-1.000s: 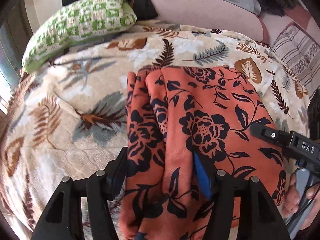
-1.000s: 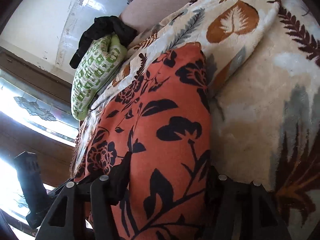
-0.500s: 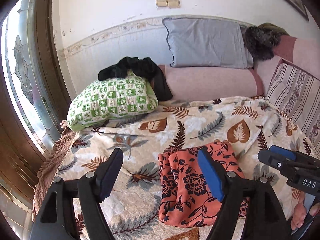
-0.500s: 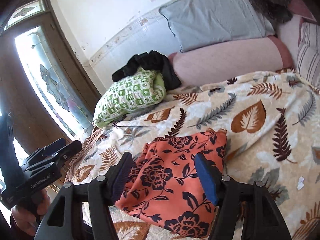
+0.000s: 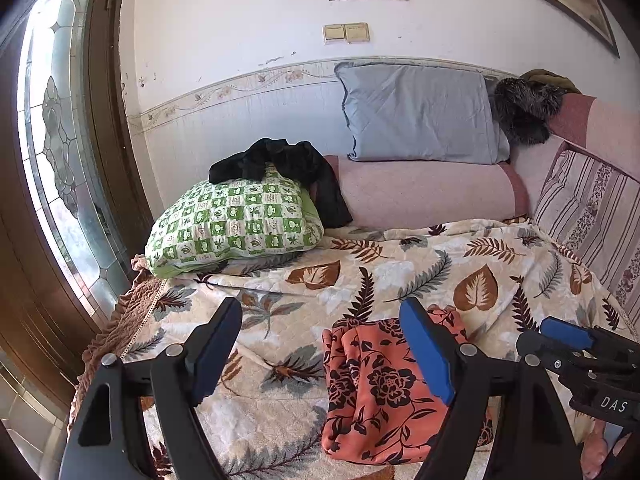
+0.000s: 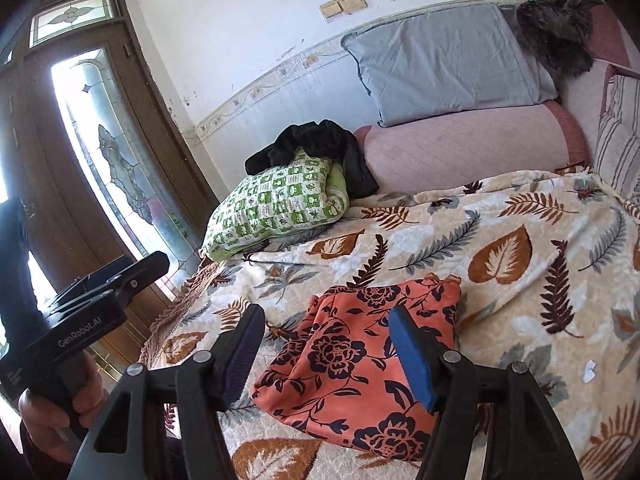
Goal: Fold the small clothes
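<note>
The orange floral garment (image 6: 362, 364) lies folded into a compact oblong on the leaf-print blanket (image 6: 512, 252), and I hold nothing of it. In the left wrist view its long axis runs from the near edge of the blanket away toward the pink bolster (image 5: 424, 192); the far short end is bunched and slightly ruffled, the near end flatter. In the right wrist view the same axis slants, with the far end leaning to the right of the near end. A lengthwise fold ridge shows along its left side.

My left gripper (image 5: 326, 354) hangs above the blanket with its jaws spread wide; they have just been opening, and nothing is between them. The garment shows below and behind its blue right pad. My right gripper (image 6: 328, 354) also stands spread, empty, above the garment's near half and clear of the cloth. My left hand (image 6: 60, 412) shows around its handle at the lower left of the right wrist view.

Beyond the garment's far end the blanket reaches the bolster, with a grey pillow (image 5: 420, 114) leaning on the wall above it. Left of the bolster sits a green checked pillow (image 5: 236, 228) with a black cloth (image 5: 288, 168) draped over it. Further left stands a brown door with leaded glass (image 5: 52, 132). A striped cushion (image 5: 588, 220) lies right of the bolster, and a dark furry thing (image 5: 520, 110) sits by the grey pillow's right corner.
</note>
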`<state>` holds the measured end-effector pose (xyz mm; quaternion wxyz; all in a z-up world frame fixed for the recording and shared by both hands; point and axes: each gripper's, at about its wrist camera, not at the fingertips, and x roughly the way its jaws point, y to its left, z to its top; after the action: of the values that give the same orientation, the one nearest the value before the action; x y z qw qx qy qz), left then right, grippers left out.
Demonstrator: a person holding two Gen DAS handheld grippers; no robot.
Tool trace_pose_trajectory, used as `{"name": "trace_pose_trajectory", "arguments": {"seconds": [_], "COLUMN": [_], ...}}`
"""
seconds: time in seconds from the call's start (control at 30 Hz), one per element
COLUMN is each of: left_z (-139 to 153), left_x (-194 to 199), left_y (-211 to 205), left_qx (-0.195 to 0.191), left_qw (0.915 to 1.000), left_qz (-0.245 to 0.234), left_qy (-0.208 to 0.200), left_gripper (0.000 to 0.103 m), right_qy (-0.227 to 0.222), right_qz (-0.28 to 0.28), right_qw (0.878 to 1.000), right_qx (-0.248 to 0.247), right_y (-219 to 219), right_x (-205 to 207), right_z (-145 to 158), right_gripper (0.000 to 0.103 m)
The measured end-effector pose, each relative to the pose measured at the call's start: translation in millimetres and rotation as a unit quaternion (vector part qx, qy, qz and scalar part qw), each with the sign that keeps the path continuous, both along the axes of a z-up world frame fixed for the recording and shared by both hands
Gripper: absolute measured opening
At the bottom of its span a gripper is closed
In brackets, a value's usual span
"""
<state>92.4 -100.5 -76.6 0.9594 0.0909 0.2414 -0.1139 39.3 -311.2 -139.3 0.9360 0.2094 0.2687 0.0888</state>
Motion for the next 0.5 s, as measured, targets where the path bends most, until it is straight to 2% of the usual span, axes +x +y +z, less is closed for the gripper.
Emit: {"name": "trace_pose_trajectory", "arguments": {"seconds": [0.33, 0.5], "left_z": [-31.3, -60.0], "left_x": [37.8, 57.2], "left_y": [-7.7, -8.6], "left_qx": [0.016, 0.026], "left_qw": [0.9993, 0.9972], "left_qz": [0.009, 0.007], "left_qy": [0.033, 0.07], "left_gripper": [0.082, 0.082], "right_qy": [0.036, 0.054], "right_qz": [0.01, 0.021], "right_qw": [0.999, 0.998], "right_qx": [0.013, 0.019], "right_y": [-1.0, 2.1], "right_x": [31.6, 45.3], "right_z": [-35.8, -54.4], "right_gripper": [0.067, 0.067]}}
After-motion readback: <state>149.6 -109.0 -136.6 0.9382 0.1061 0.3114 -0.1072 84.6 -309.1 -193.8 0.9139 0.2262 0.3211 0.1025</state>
